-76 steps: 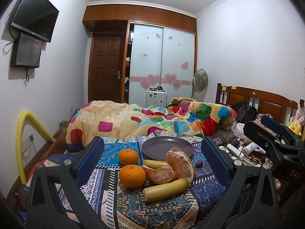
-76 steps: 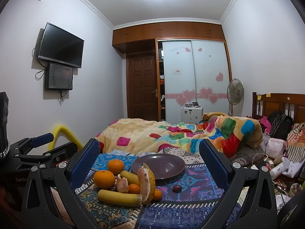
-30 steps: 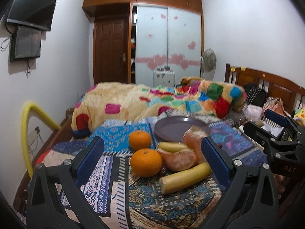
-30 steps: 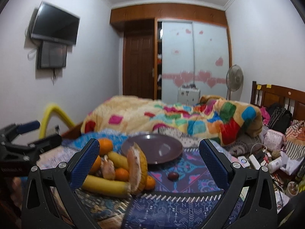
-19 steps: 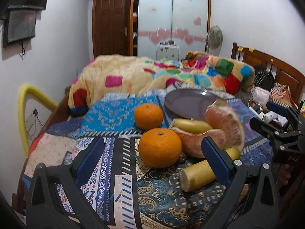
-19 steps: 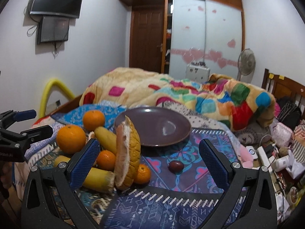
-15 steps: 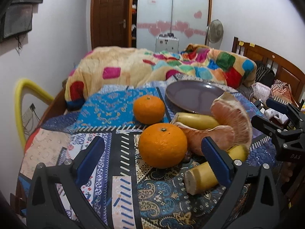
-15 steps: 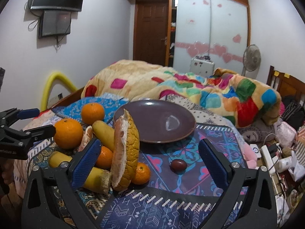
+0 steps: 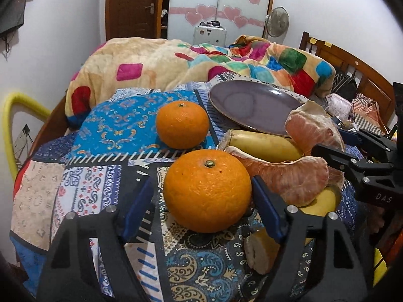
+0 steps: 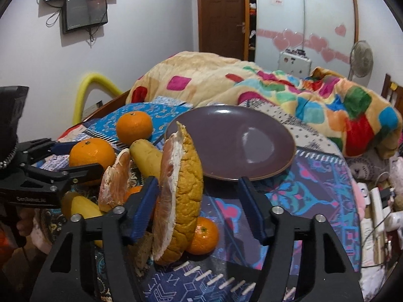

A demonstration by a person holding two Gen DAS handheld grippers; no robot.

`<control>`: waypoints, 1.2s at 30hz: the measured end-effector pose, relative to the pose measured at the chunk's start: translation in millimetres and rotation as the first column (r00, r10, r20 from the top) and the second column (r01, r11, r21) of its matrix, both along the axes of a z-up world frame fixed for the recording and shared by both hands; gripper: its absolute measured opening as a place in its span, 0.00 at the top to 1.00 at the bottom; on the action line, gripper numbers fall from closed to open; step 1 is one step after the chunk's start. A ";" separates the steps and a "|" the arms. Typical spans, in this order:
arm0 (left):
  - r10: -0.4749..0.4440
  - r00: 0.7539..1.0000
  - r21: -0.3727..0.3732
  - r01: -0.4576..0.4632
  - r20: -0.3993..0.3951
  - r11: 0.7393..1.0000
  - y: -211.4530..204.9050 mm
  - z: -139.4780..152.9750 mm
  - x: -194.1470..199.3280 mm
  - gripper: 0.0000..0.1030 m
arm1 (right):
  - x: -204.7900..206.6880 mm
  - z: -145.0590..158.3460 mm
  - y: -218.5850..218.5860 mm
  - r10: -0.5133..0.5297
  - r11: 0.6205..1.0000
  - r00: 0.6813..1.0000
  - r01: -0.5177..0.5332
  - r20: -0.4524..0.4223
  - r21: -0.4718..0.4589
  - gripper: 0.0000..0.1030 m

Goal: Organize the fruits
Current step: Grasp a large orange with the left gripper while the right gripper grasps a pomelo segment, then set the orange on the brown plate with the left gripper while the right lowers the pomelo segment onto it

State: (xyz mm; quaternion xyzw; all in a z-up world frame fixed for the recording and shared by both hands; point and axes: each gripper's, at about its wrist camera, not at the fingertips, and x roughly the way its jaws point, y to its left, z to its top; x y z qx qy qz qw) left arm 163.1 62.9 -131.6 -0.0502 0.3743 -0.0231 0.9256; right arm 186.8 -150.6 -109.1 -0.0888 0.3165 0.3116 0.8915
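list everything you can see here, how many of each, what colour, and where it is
oranges: four, orange, two big at the pile's left, two small among the pieces
bananas: two, yellow, in the pile
pomelo pieces: two, pink flesh, one with yellow rind
dark small fruit: not visible now
plate: one, purple, empty, behind the fruit
patterned cloth: one, blue, under everything
blanket: one, multicoloured, on bed
fan: one, by the wardrobe
left claw: closing around the nearest orange
right claw: closing around the rind piece

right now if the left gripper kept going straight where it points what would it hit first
The near, larger orange: it already sits between the closing jaws of the left gripper, no pad clearly touching yet. Depth is hard to judge.
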 end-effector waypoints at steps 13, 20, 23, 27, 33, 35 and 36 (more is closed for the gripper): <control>-0.001 1.000 0.000 0.001 -0.022 1.000 -2.4 1.6 4.2 0.34 | -2.9 7.6 2.5 0.058 0.997 0.998 -0.057 -0.030 0.044 0.77; 0.016 1.000 0.022 -0.016 0.009 1.000 -1.4 16.6 -0.8 0.34 | -4.5 21.6 -6.2 0.039 0.997 0.999 -0.038 -0.006 0.062 0.78; 0.014 0.999 0.029 -0.015 0.030 0.999 -2.0 27.4 -2.4 0.34 | -5.3 30.8 -12.4 0.021 0.997 1.000 -0.022 0.013 0.077 0.78; 0.007 0.998 0.042 -0.010 0.063 0.999 -5.8 44.2 -0.8 0.34 | -1.7 44.4 -21.0 -0.009 0.996 0.999 0.005 0.040 0.095 0.78; -0.004 0.994 0.056 -0.002 0.108 0.998 -13.1 64.5 10.9 0.34 | 9.0 63.3 -34.1 -0.057 0.993 0.995 0.047 0.085 0.112 0.78; -0.010 0.993 0.059 0.003 0.114 0.998 -16.3 68.4 17.1 0.34 | 13.7 67.6 -37.9 -0.070 0.991 0.993 0.059 0.094 0.118 0.78; -0.013 0.993 0.066 0.006 0.116 0.998 -18.4 70.3 21.9 0.34 | 17.5 69.9 -39.8 -0.080 0.991 0.991 0.068 0.102 0.119 0.78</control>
